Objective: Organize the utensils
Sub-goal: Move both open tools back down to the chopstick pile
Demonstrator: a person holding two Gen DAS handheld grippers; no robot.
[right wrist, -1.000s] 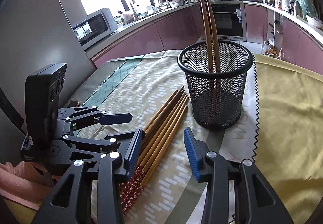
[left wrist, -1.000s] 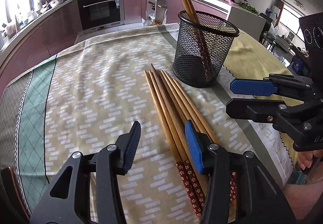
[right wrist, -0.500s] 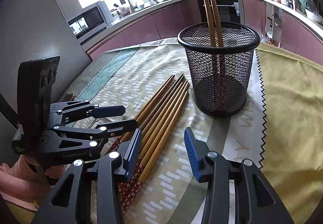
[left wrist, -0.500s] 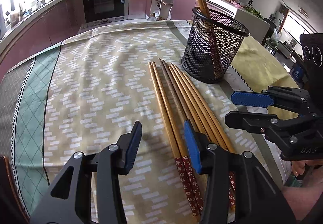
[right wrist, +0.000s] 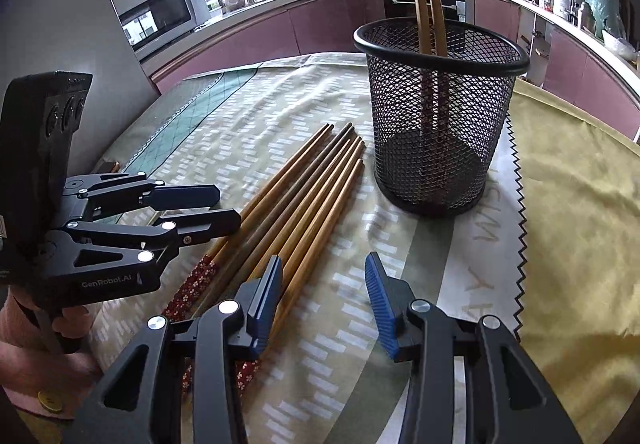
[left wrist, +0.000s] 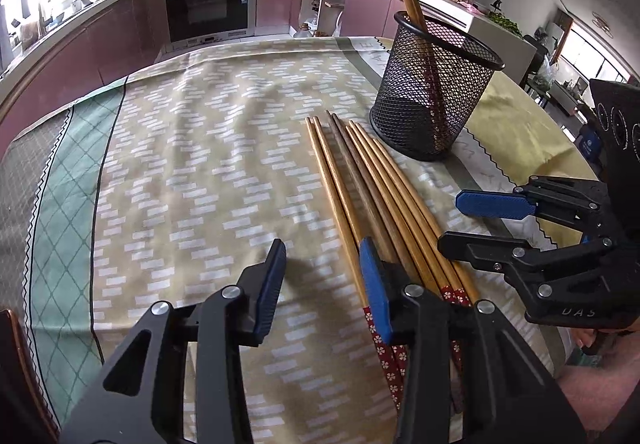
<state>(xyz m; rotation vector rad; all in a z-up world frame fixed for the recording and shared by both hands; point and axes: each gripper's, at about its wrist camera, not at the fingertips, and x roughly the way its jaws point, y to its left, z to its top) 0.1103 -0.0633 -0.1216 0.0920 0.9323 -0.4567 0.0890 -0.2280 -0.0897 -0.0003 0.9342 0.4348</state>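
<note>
Left wrist view: your left gripper (left wrist: 322,280) has nudged in on the chopsticks (left wrist: 372,195) over the last second, and its jaws are closing but still gapped, with only cloth between them.
Left pad: the right-hand pad (left wrist: 374,290) sits at the near edge of the bundle, and I can't tell if it touches.
Right gripper: your right gripper (right wrist: 324,298) has dipped a bit, jaws half apart and empty, left pad (right wrist: 266,300) over the outermost stick.
Chopsticks: lying flat on the tablecloth (left wrist: 180,163) between your two grippers, patterned ends toward you.
Cup: the mesh cup (right wrist: 438,115) is ahead of both grippers, two sticks already standing in it.
Meaning: looks like you're lining up the next pick, nothing grabbed yet.
</note>
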